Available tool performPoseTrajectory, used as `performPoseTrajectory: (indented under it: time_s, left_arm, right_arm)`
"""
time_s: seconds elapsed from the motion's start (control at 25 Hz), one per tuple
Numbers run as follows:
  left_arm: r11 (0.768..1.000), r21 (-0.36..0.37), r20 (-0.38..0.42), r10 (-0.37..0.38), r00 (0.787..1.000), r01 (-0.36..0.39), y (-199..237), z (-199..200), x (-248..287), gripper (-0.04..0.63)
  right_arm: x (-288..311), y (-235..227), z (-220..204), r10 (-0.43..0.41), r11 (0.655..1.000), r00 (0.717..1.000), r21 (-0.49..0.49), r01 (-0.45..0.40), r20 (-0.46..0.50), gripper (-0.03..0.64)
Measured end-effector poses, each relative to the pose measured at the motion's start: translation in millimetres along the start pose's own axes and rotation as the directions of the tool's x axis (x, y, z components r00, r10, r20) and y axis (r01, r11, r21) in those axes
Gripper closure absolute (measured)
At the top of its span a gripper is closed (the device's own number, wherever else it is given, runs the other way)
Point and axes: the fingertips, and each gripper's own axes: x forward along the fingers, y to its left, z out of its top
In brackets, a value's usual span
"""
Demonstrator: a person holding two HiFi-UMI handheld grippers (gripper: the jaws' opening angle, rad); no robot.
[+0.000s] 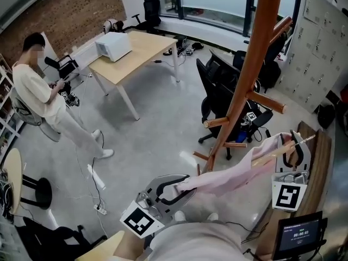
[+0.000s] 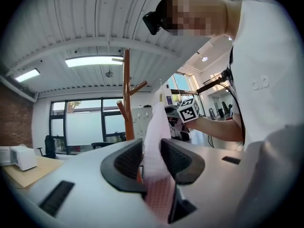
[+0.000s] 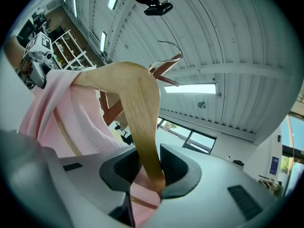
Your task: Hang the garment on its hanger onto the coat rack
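A pink garment (image 1: 228,175) hangs on a wooden hanger (image 1: 277,152) and stretches sideways between my two grippers. My right gripper (image 1: 292,145) is shut on one end of the hanger (image 3: 137,94), whose metal hook (image 3: 170,45) points up past the jaws. My left gripper (image 1: 173,188) is shut on the lower end of the garment (image 2: 156,127), which fills the gap between its pads. The brown wooden coat rack (image 1: 247,69) stands just beyond both grippers, with pegs sticking out. In the left gripper view the rack (image 2: 127,99) rises behind the cloth.
Black office chairs (image 1: 223,86) crowd the rack's far side. A person (image 1: 38,91) stands at the left beside a wooden table (image 1: 141,53) with a white box (image 1: 114,45). A small screen (image 1: 296,232) is at the lower right, and a stool (image 1: 38,192) at the lower left.
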Motion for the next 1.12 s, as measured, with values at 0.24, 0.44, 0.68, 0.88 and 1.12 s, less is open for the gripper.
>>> performPoseTrajectory:
  time_s: [0.24, 0.44, 0.68, 0.88, 1.12]
  left_arm:
    - [0.993, -0.062, 0.017, 0.101, 0.995, -0.100, 12, 13, -7, 0.512]
    - [0.984, -0.084, 0.019, 0.162, 0.987, -0.160, 22, 20, -14, 0.515]
    - [0.974, -0.093, 0.000, 0.207, 0.978, -0.206, 29, 15, -22, 0.516]
    - [0.965, -0.108, -0.011, 0.240, 0.971, -0.240, 32, 9, -26, 0.515]
    - [0.956, -0.134, -0.027, 0.261, 0.965, -0.262, 33, 5, -33, 0.515]
  right_arm:
    - [29, 3, 24, 0.067, 0.998, 0.997, -0.021, -0.066, 0.036, 0.509]
    - [51, 10, 41, 0.113, 0.993, 0.991, -0.031, -0.111, 0.075, 0.509]
    - [67, 28, 46, 0.166, 0.986, 0.980, -0.030, -0.164, 0.105, 0.508]
    - [75, 44, 36, 0.209, 0.978, 0.974, -0.017, -0.208, 0.093, 0.509]
    - [78, 57, 34, 0.239, 0.971, 0.967, -0.007, -0.239, 0.085, 0.509]
